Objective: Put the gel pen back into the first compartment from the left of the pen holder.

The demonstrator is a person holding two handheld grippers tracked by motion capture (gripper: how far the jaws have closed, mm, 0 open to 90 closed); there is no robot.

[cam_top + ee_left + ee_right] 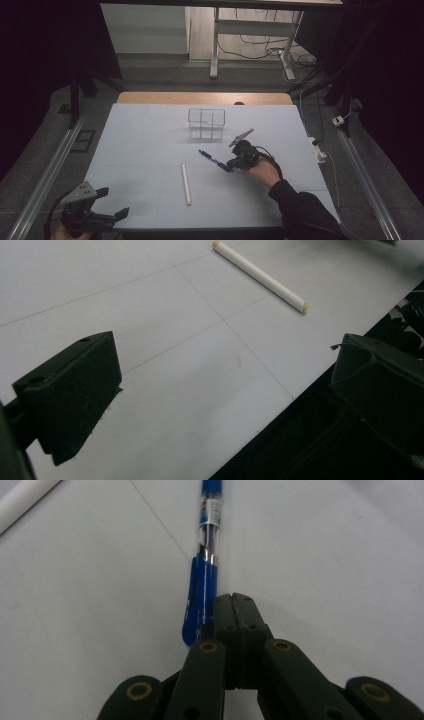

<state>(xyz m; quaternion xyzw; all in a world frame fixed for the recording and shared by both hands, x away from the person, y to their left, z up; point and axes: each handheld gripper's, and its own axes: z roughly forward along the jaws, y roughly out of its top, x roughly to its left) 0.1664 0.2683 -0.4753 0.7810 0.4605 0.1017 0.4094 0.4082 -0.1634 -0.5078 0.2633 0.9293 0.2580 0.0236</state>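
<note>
A blue pen [214, 160] lies on the white table sheet [140, 150], pointing toward the far left. My right gripper [231, 164] sits at its near end with the jaws pressed together. In the right gripper view the pen [207, 555] lies just left of the shut jaw tips [234, 600], beside them and not between them. A white stick [186, 183] lies left of the pen, nearer the front. My left gripper [114, 202] hangs open over the front left corner, nothing between its jaws [225, 370]. The white stick [260, 276] lies ahead of it.
A clear plastic box [206, 123] with compartments stands at the middle back of the sheet. The white stick's end [20, 502] shows at the upper left of the right gripper view. The table's front edge runs close under the left gripper.
</note>
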